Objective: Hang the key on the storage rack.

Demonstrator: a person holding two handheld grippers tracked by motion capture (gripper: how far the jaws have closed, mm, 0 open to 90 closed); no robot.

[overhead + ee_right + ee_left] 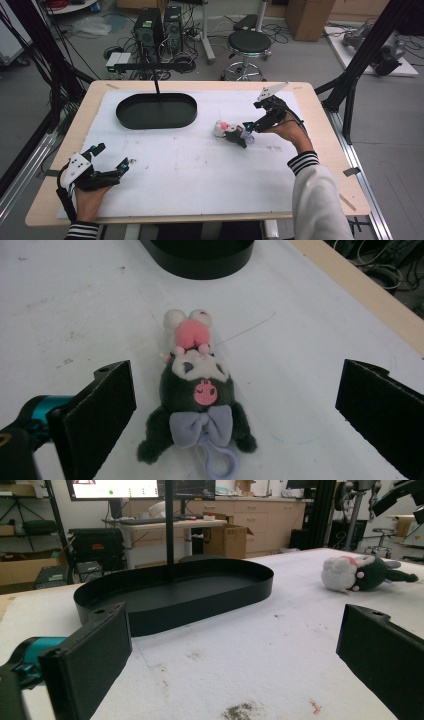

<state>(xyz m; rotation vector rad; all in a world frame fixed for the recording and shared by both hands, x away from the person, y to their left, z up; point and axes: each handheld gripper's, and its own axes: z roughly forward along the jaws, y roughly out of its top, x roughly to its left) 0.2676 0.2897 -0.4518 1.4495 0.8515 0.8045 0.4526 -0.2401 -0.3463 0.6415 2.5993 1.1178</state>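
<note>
The plush toy [197, 400] lies flat on the counter [200, 190], to the right of the black tray [156, 111]; the right gripper [235, 410] straddles it, jaws released; likely soft, light, squashy, so pinch the dark body; the left gripper [235, 665] idles, jaws spread wide.

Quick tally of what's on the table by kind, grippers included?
Plush toy: 1
Black oval tray: 1
White mat: 1
Grippers: 2, left gripper and right gripper, both open
Total: 5
</note>
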